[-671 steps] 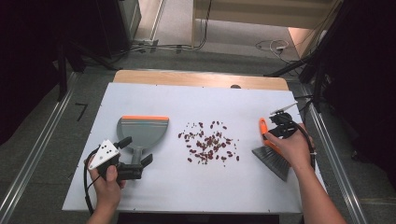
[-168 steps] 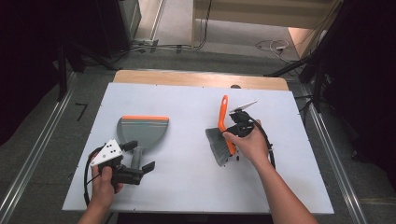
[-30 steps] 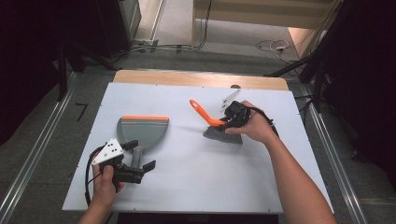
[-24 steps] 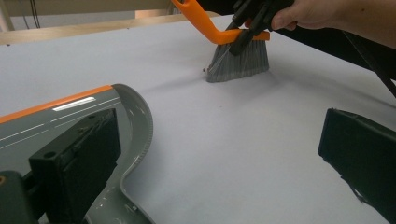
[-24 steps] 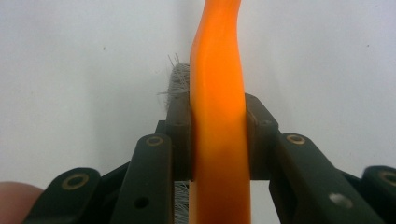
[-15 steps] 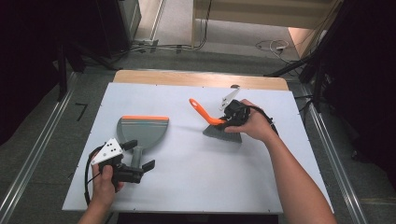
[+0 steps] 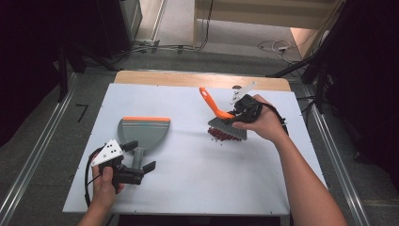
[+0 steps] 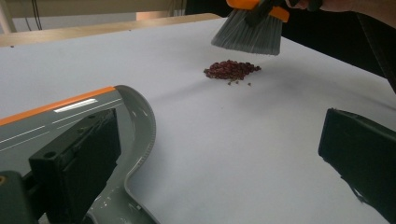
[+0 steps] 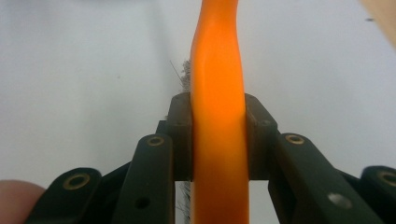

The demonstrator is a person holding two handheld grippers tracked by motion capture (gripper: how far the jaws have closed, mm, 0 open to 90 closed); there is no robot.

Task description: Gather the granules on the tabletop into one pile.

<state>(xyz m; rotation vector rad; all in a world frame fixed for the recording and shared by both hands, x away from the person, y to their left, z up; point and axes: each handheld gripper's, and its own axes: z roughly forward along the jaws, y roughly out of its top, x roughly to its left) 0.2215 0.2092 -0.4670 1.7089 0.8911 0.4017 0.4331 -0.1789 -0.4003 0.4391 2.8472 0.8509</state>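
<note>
A grey dustpan [image 7: 143, 132] with an orange lip lies left of centre on the white table [image 7: 188, 188]. Its handle runs between the jaws of my left gripper [image 7: 139, 156], which stands open around it; the left gripper view shows the dustpan [image 8: 135, 116] beside one jaw. My right gripper [image 7: 242, 110] is shut on the orange handle of a brush [image 7: 214, 103], seen up close as the brush handle [image 9: 218, 93] in my right gripper [image 9: 218, 140]. The grey bristles [image 8: 247, 35] hang just above a small pile of dark red bits [image 7: 222, 136], the pile [image 8: 232, 70].
A bare wooden strip [image 7: 155, 77] runs along the table's far edge. Cables [image 7: 277, 47] lie on the floor beyond it. Metal rails [image 7: 33, 169] flank the table. White table surface lies between the dustpan and the pile.
The scattered bits have been swept into one pile at centre right. In the last second the brush has lifted and tilted off the table, uncovering the pile. The left gripper has stayed still.
</note>
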